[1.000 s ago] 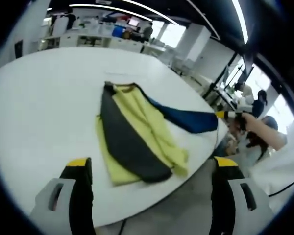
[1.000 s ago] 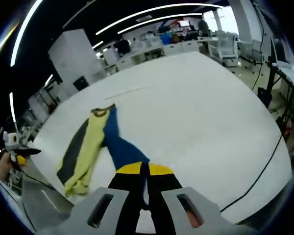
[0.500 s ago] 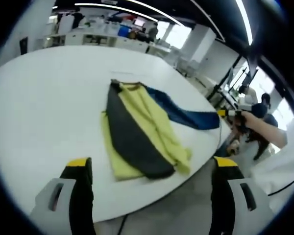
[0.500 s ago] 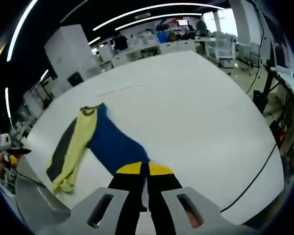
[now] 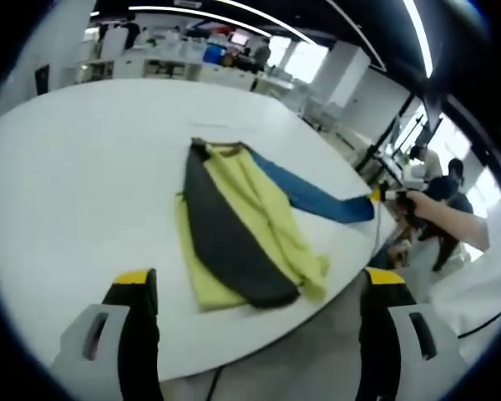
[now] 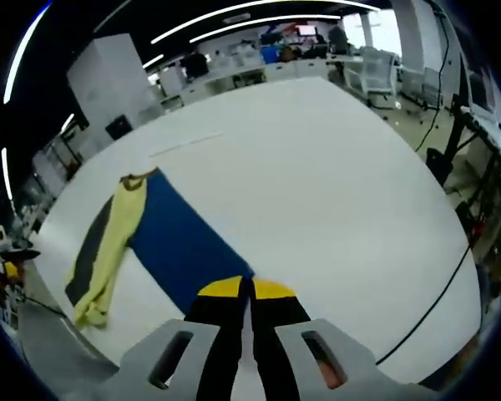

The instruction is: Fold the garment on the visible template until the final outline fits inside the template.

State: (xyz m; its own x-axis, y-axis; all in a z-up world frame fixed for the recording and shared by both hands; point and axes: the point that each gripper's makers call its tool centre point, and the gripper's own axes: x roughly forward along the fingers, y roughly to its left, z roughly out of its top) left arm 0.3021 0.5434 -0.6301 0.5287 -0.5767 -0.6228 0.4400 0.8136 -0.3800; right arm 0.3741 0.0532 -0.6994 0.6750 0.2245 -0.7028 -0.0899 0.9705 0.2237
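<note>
A garment with a yellow body [image 5: 255,205], a dark grey panel [image 5: 221,234] and a blue panel [image 5: 317,199] lies on the white table [image 5: 75,175] near its edge. My left gripper [image 5: 259,280] hovers in front of it, wide open and holding nothing. At the table edge my right gripper [image 5: 386,195], held by a hand [image 5: 438,215], is shut on the blue panel's end. In the right gripper view the right gripper [image 6: 244,288] pinches the blue panel [image 6: 179,246], which stretches flat beside the yellow body [image 6: 117,230]. The left gripper [image 6: 4,251] shows far left.
A faint thin line [image 6: 186,144] marks the table beyond the garment's collar. A black cable [image 6: 438,305] runs over the table's near right edge. People [image 5: 444,180] stand past the table by desks. The table [image 6: 334,167] is broad and white.
The right gripper has drawn the blue panel outward from the yellow body, so it now lies spread wider and flatter. The left gripper stays open in front of the garment.
</note>
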